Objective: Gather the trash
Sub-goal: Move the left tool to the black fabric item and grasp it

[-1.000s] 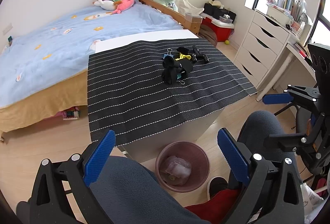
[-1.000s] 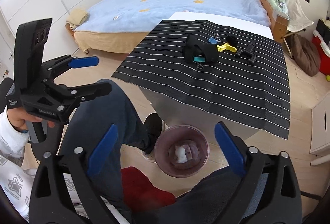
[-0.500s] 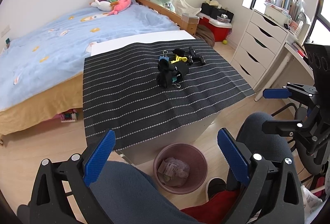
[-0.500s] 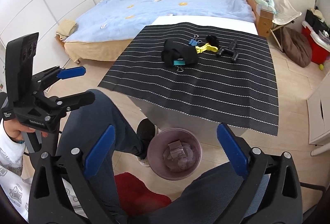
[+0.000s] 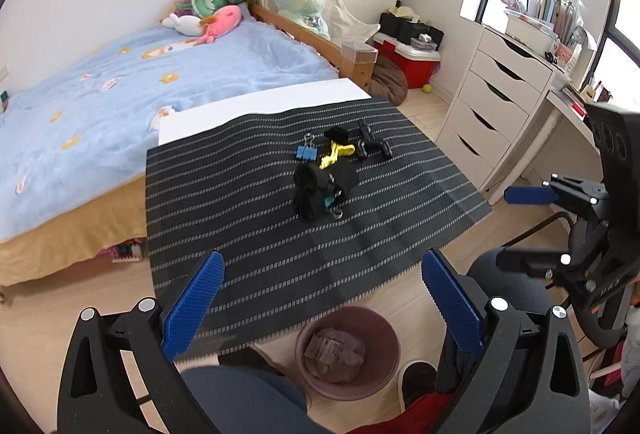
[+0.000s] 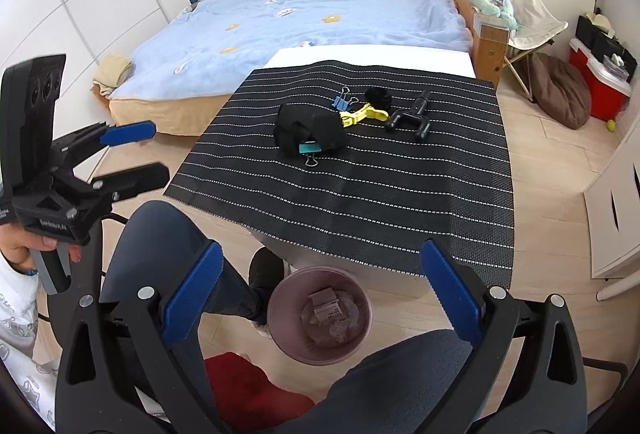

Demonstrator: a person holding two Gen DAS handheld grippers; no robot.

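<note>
Here both grippers hang over the person's knees, short of the table: the left gripper [image 5: 320,298] has its blue pads spread wide with nothing between them, and the right gripper [image 6: 320,288] is just as wide and just as empty. On the floor under the near edge of the table sits the bin [image 6: 320,314], round and dull pink, with a small cardboard box [image 6: 327,306] and crumpled paper lying inside. Up on the striped mat [image 6: 360,186] a little heap lies near the middle: a black cloth [image 6: 308,132] with a teal clip [image 6: 310,148] poking from under it, a blue clip [image 6: 344,102], a yellow clip [image 6: 362,114] and a black handle [image 6: 410,116] (none of them touched by either gripper). The bed [image 6: 300,22] stands behind the table
</note>
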